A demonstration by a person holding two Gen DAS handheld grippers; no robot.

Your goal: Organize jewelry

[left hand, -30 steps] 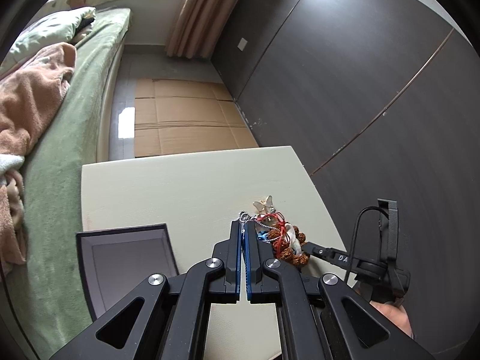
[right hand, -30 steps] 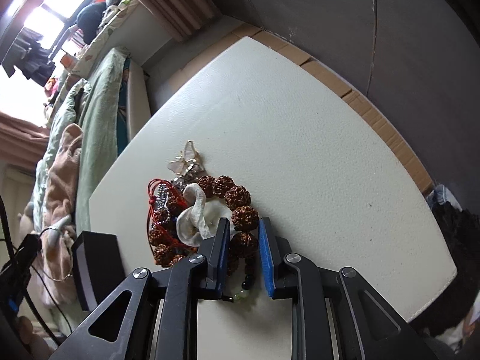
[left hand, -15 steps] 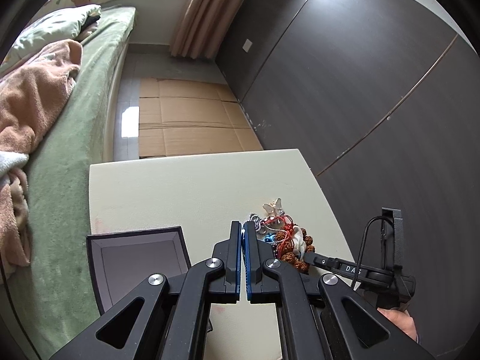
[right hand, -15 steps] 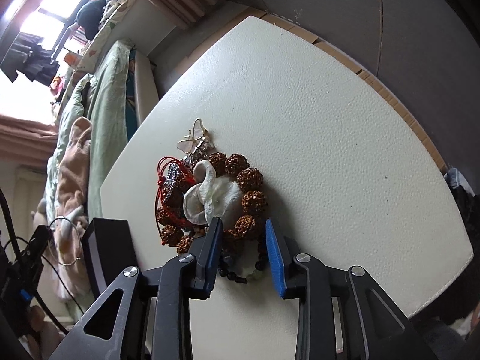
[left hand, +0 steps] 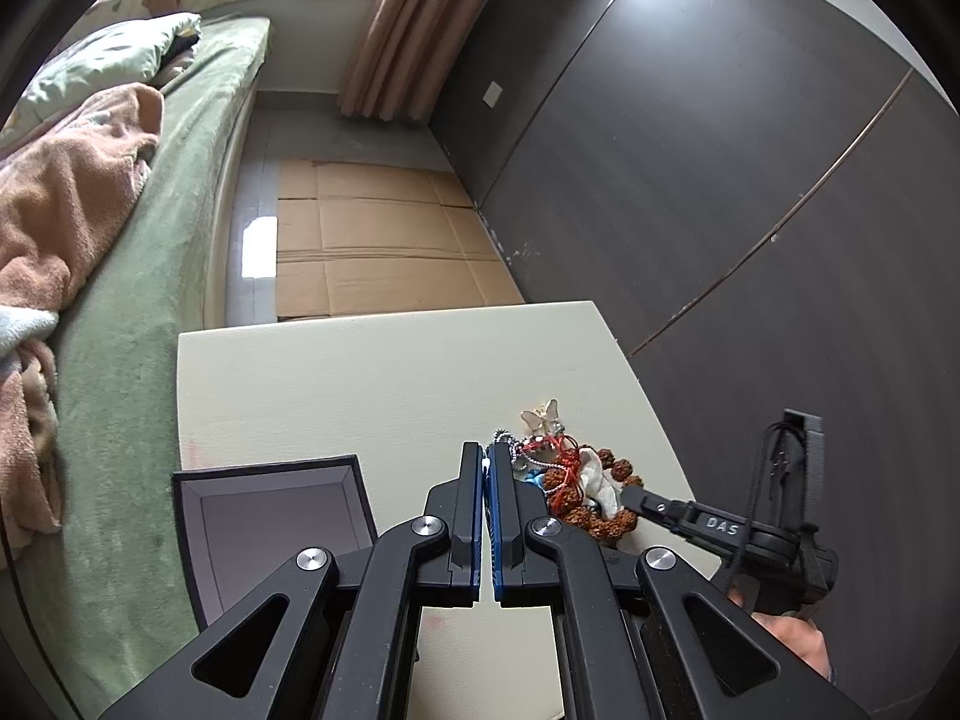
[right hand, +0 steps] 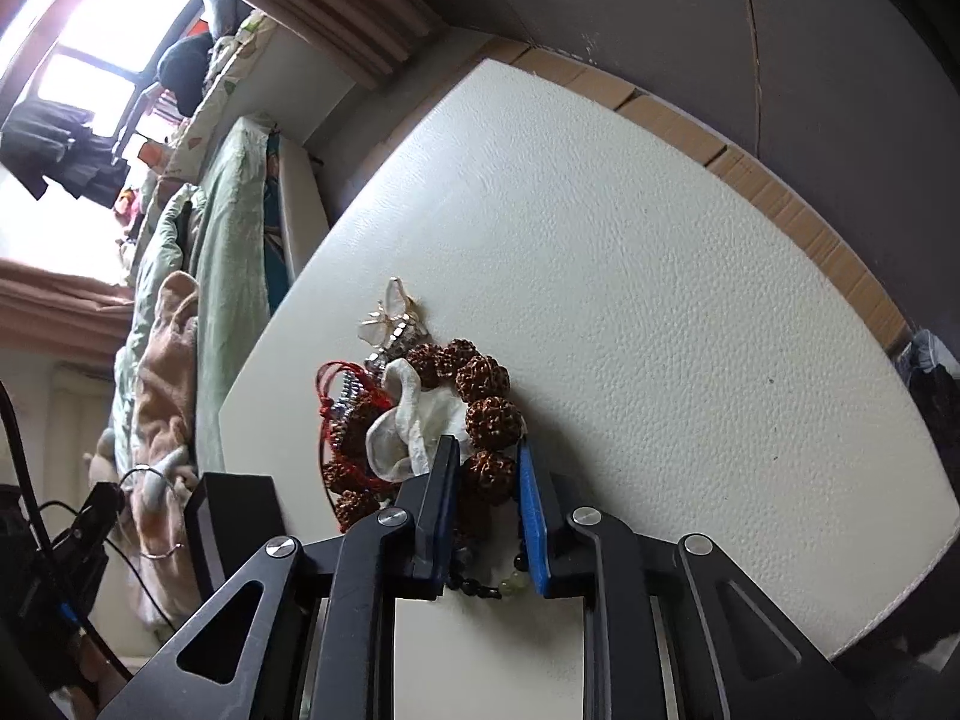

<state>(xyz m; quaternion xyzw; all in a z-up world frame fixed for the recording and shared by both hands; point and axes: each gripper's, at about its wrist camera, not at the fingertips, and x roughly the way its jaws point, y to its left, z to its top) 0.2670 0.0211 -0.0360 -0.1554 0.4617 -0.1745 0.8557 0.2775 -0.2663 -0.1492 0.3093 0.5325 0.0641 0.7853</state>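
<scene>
A heap of jewelry [left hand: 576, 480] lies on the cream table [right hand: 660, 300]: a brown bead bracelet [right hand: 486, 414], a red cord bracelet [right hand: 336, 378], a white cloth pouch [right hand: 414, 420], a butterfly ornament [right hand: 390, 315] and a string of small dark and pale green beads [right hand: 486, 588]. My right gripper [right hand: 487, 450] is closing, and its blue pads press on one brown bead. My left gripper [left hand: 485, 462] is shut with nothing in it, just left of the heap. An open dark box [left hand: 264, 471] with grey lining sits to the left of it.
A bed with a green cover [left hand: 150, 300] and a tan blanket [left hand: 66, 204] runs along the table's left side. A dark panelled wall [left hand: 720, 180] stands on the right. Flattened cardboard [left hand: 372, 252] covers the floor beyond the table's far edge.
The right jaws opened wider around the brown beads half a second ago and have closed on a bead again. The left gripper stays shut and has hardly shifted.
</scene>
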